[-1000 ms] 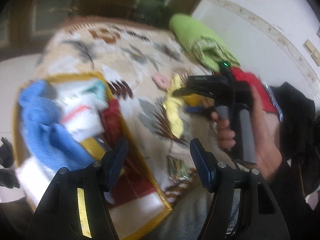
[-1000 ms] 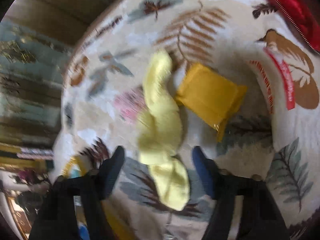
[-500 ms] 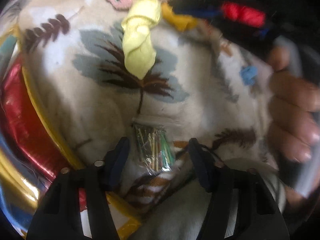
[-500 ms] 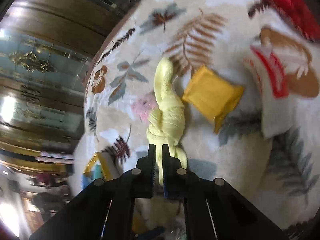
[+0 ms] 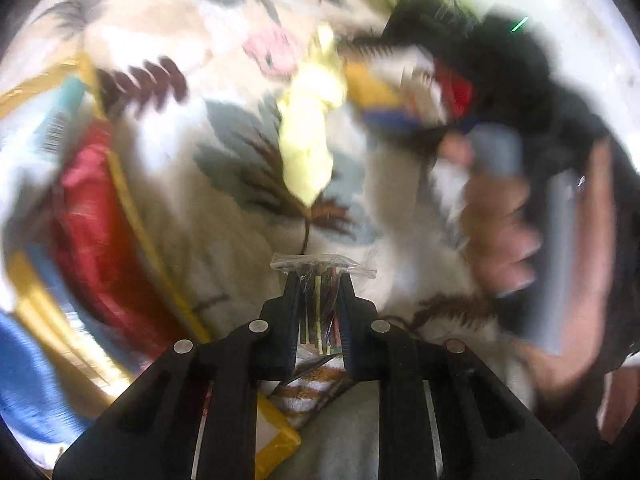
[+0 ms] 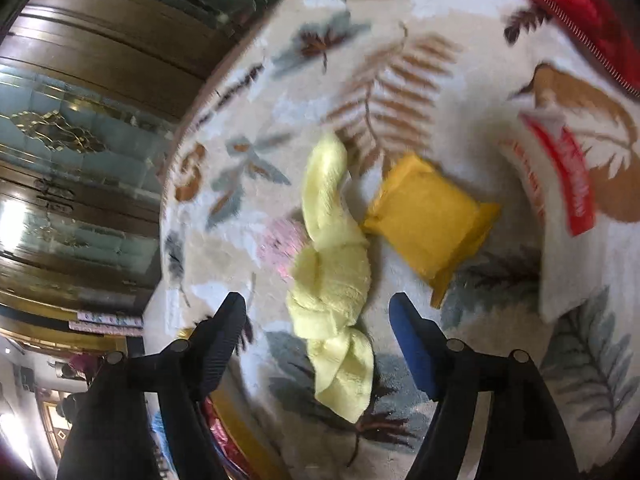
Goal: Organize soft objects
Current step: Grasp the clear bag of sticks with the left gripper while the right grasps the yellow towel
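Note:
In the left wrist view a clear packet of coloured strands [image 5: 320, 267] lies on the leaf-patterned rug [image 5: 224, 240]. My left gripper [image 5: 319, 280] is closing on it, and the pads press its sides. A knotted pale yellow towel [image 6: 332, 276] lies on the rug, also seen as a yellow towel [image 5: 306, 136] further up in the left view. My right gripper [image 6: 318, 304] hangs over the towel's lower end with its jaws opening wide and touching nothing. A person's hand [image 5: 500, 216] holds that gripper's handle.
Beside the towel are a mustard pouch [image 6: 428, 220], a small pink item [image 6: 280, 244] and a white packet with a red band [image 6: 560, 200]. A gold-edged box [image 5: 132, 208] at left holds red foil and a blue towel [image 5: 24, 380]. A red jacket [image 6: 568, 4] lies at the far right.
My left gripper dropped from above the box to the clear packet and closed on it. My right gripper shut above the yellow towel, then opened wide again.

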`<state>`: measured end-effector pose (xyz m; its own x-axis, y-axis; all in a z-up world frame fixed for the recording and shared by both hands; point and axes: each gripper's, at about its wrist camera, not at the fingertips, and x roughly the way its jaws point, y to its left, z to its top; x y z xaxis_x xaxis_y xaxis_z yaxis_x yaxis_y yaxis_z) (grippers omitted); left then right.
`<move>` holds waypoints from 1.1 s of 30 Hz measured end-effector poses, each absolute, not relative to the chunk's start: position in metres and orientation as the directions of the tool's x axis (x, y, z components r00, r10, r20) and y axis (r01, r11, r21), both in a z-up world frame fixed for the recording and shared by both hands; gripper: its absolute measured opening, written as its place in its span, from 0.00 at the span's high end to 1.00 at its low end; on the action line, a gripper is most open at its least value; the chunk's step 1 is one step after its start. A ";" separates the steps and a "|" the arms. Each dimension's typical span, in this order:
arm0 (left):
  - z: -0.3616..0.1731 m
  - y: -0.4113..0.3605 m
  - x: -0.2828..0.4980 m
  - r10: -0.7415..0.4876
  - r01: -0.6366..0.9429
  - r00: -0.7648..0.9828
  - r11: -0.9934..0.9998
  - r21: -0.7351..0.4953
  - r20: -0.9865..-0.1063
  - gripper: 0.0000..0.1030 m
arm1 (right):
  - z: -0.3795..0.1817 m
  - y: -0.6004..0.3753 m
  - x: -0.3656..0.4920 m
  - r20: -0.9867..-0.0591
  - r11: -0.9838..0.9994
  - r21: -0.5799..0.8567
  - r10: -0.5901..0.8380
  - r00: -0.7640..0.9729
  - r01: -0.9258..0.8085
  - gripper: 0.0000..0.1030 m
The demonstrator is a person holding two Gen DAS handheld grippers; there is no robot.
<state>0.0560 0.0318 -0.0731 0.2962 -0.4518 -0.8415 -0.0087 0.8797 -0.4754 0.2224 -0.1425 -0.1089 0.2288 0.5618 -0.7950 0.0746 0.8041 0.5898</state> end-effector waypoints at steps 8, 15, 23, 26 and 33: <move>-0.018 0.103 0.016 -0.475 -0.101 0.534 0.785 -0.611 -0.699 0.84 | -0.125 -0.128 0.225 -0.822 0.826 0.562 0.552 0.141 0.045 0.75; -0.001 0.175 -0.052 -0.367 -0.219 0.669 0.733 -0.644 -0.646 0.84 | -0.076 -0.131 0.199 -0.788 0.824 0.564 0.557 0.261 -0.058 1.00; -0.017 0.188 -0.087 -0.351 -0.273 0.666 0.707 -0.653 -0.658 0.84 | -0.045 -0.122 0.180 -0.752 0.825 0.554 0.555 0.354 -0.116 0.96; -0.017 0.181 -0.090 -0.369 -0.245 0.672 0.708 -0.663 -0.642 0.84 | -0.053 -0.132 0.191 -0.780 0.844 0.535 0.509 0.365 -0.034 0.94; -0.022 0.185 -0.091 -0.386 -0.242 0.663 0.701 -0.671 -0.642 0.84 | -0.076 -0.101 0.230 -0.884 0.911 0.411 0.405 0.235 -0.022 0.90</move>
<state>-0.0913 0.1849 -0.0221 0.6630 -0.3857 -0.6417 -0.2419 0.7008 -0.6711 0.2300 -0.1009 -0.0756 0.2350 0.4046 -0.8838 -0.0219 0.9112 0.4113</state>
